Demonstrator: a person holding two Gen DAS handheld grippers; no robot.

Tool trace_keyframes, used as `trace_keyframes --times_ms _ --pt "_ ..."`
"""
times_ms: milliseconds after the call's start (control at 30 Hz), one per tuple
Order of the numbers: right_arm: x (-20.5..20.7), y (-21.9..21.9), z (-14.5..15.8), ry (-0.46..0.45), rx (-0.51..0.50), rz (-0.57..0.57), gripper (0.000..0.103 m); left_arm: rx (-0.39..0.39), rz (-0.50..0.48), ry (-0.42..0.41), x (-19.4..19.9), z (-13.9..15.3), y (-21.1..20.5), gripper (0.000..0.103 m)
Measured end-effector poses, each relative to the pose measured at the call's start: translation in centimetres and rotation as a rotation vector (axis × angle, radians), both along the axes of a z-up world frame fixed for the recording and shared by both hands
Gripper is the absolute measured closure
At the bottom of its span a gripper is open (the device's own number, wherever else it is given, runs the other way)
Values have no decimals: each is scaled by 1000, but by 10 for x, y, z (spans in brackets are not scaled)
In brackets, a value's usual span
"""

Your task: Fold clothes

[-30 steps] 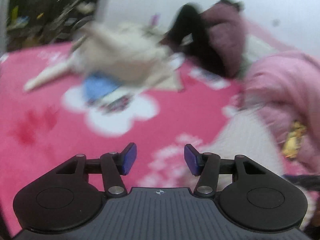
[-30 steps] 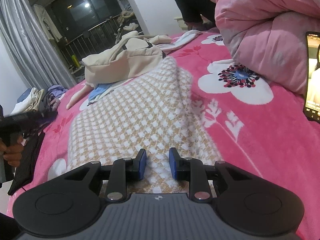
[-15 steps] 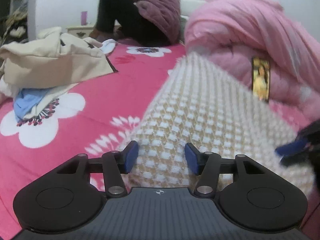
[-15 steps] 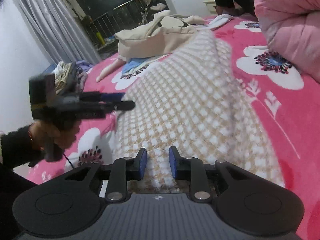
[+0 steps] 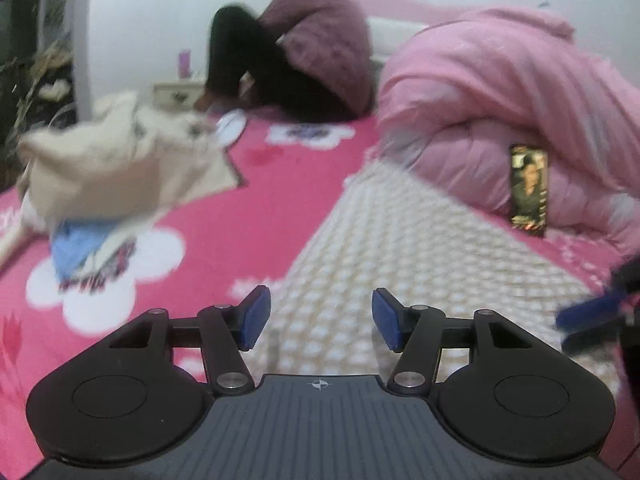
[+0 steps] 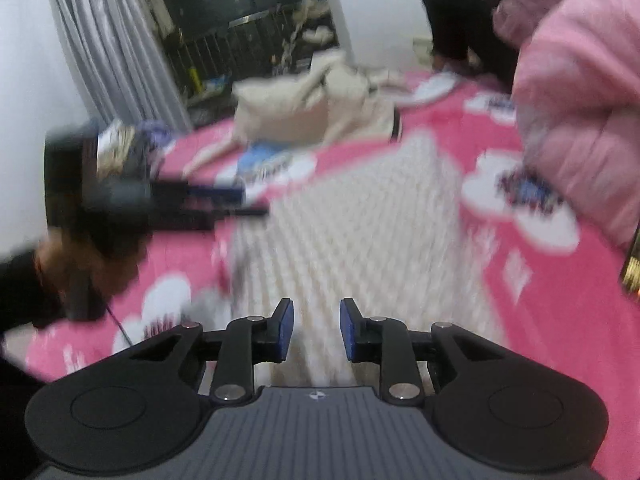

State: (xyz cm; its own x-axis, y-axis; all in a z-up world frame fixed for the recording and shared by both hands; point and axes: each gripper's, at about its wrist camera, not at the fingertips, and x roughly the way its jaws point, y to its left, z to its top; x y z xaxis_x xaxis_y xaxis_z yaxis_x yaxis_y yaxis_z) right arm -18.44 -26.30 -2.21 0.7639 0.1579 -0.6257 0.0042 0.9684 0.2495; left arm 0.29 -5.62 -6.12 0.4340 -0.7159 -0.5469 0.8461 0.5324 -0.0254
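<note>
Lying spread across the pink flowered bed (image 5: 208, 240) is the checked knit garment (image 5: 400, 248), beside the bunched pink quilt (image 5: 500, 120). The left gripper (image 5: 318, 320) hovers above its near edge, jaws just widening, nothing between them. The right gripper (image 6: 316, 330) stands narrowly parted over the knit; through the blur it seems to hold nothing.

Motion blur smears the cream clothes pile (image 5: 116, 168) at ten o'clock; its separate garments cannot be told apart. The right gripper (image 5: 592, 320) is cut off at three o'clock. The phone (image 6: 632, 268) is cropped at the right-wrist view's edge.
</note>
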Motion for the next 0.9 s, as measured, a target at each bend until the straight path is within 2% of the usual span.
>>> trace_keyframes --times_ms 100,167,233,333,400,433,467,500,633,700,767,867,900 --pt "40 -19 39 -86 -16 -15 75 79 -27 -100 -8 -7 -24 45" --pt "81 -27 52 -117 -66 -10 75 113 -45 -114 -10 -19 -36 45" --pt "127 -34 48 -109 -101 -9 75 124 -47 -124 -13 -33 -40 45" --pt "187 -48 6 -32 -116 -9 75 101 -25 -141 -21 -43 -33 44" --pt "216 -60 -51 101 -136 -23 82 82 -18 -144 -23 -47 -28 44" --pt "221 -62 -79 145 -154 -26 82 74 -20 -140 -23 -49 -27 44" --pt "219 -64 -96 119 -154 -29 82 71 -25 -138 -23 -50 -26 44" --pt "214 -64 -98 87 -147 -33 82 69 -30 -141 -24 -52 -26 44" --pt "213 -60 -90 91 -153 -35 82 53 -39 -165 -26 -56 -22 44" --pt "214 -60 -73 97 -156 -35 82 58 -40 -167 -27 -55 -23 44" --pt "207 -51 -50 34 -161 -22 79 62 -40 -170 -29 -55 -21 44" --pt "197 -30 -32 -9 -159 64 79 61 -37 -172 -31 -55 -18 44" --pt "200 -25 -48 47 -178 77 79 61 -34 -172 -32 -55 -18 44"
